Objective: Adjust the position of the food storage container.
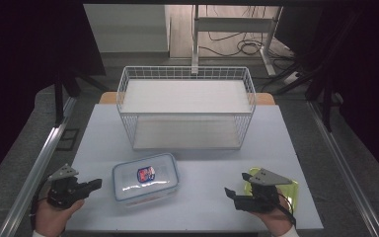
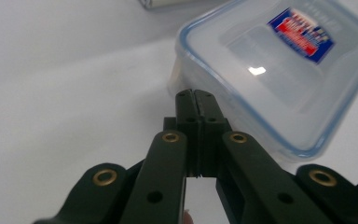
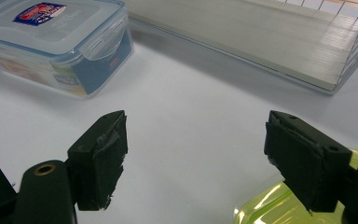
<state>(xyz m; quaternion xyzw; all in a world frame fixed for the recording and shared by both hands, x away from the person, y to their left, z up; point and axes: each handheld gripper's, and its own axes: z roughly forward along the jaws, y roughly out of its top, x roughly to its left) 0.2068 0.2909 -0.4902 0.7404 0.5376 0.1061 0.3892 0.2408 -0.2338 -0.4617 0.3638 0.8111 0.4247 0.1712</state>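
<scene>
A clear plastic box [image 1: 145, 178] with a blue-rimmed lid and a red and blue label lies on the white table, front left of centre. My left gripper [image 1: 94, 184] sits just left of it, pointing at its side. In the left gripper view the jaws [image 2: 196, 97] are pressed together with nothing between them, their tips close to the box's corner [image 2: 279, 70]. My right gripper [image 1: 236, 184] rests at the front right, its jaws wide apart [image 3: 200, 154] over bare table. A yellow-green container [image 1: 288, 191] lies under and behind it, and its rim [image 3: 265, 210] shows beside the right jaw.
A white wire basket [image 1: 186, 74] with a pale board inside stands at the middle back of the table; its board [image 3: 261, 42] also appears in the right gripper view. Metal rails run along both table sides. Cables and a stand's legs lie on the floor beyond.
</scene>
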